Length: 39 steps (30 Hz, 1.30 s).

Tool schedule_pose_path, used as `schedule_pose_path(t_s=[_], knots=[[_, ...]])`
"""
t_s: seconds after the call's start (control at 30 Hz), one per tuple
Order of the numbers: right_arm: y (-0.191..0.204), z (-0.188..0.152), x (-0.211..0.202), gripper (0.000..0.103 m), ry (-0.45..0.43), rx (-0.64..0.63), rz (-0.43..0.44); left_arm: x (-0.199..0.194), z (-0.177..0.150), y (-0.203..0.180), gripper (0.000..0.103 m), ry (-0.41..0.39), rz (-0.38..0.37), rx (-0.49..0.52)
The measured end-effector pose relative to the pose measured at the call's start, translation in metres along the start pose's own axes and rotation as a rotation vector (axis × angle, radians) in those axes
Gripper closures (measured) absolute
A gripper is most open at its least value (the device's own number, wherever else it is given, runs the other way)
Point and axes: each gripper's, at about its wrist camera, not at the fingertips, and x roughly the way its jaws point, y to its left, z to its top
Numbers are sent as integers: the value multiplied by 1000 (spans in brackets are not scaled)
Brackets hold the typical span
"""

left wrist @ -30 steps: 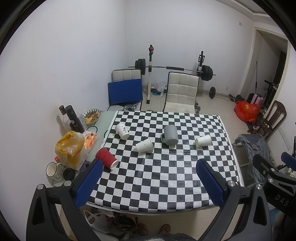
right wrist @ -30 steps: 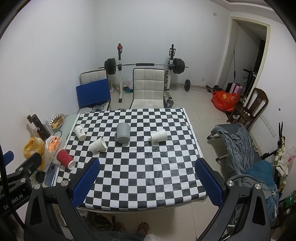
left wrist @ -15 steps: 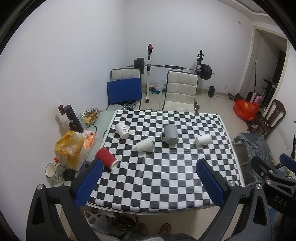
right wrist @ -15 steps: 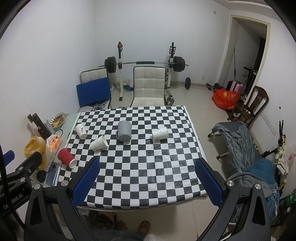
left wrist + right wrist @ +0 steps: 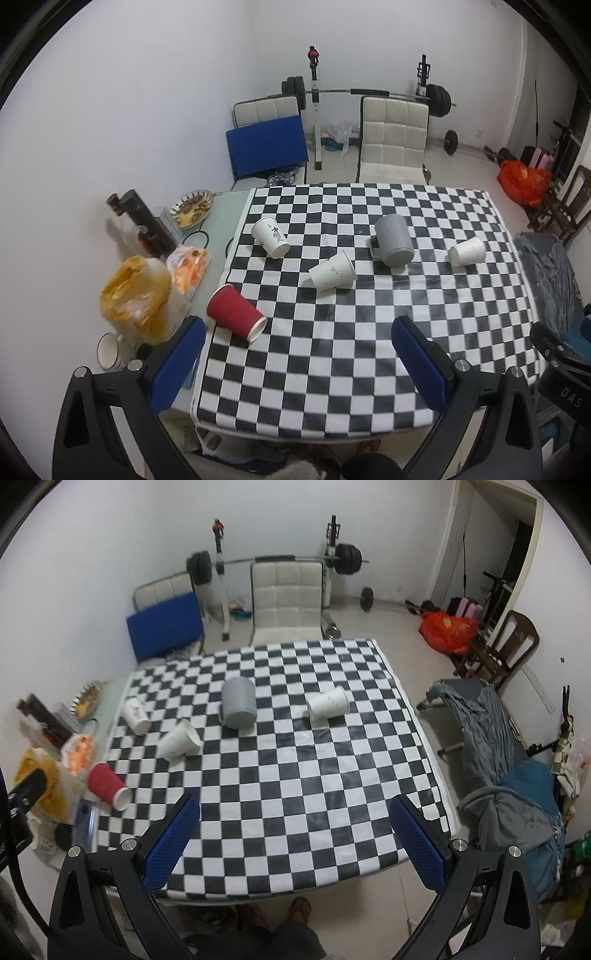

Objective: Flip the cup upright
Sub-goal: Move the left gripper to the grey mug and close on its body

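Above the near worktop (image 5: 332,369) edge, both tongs (image 5: 295,354) (image 5: 295,834) spread, empty; approach step; next reach a tipped paper cup (image 5: 328,704).

This is a room in a home, used also for exercise; a barbell rack (image 5: 365,92) stands at the far wall; two padded chairs (image 5: 286,594) are behind the worktop (image 5: 369,350) with a checkered cloth; clothes (image 5: 491,716) hang at the right; snack bags (image 5: 135,295) lie at the left.

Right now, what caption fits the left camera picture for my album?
Open left tongs hover above a checkered table with five tipped-over cups, red cup nearest.
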Motion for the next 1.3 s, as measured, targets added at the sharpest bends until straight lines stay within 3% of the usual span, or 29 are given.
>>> schedule_pose_path(t_s=[0.17, 0.53, 0.77, 0.9, 1.0, 1.13, 1.3], knots=[[8, 10, 58, 0, 44, -15, -4, 41, 8, -11, 0, 40, -14, 27], [9, 69, 192, 0, 104, -49, 12, 142, 62, -54, 0, 104, 59, -1], [5, 112, 285, 0, 197, -63, 37, 223, 92, -89, 0, 257, 72, -4], [5, 132, 326, 0, 240, -78, 32, 267, 105, -105, 0, 355, 27, -28], [2, 146, 352, 0, 269, -81, 25, 293, 115, -118, 0, 375, -18, -47], [-4, 163, 381, 16, 316, -82, 22, 322, 125, -137, 1, 423, -82, -53], [-7, 176, 402, 18, 347, -96, 21, 351, 124, -157, 1, 493, -162, -38]])
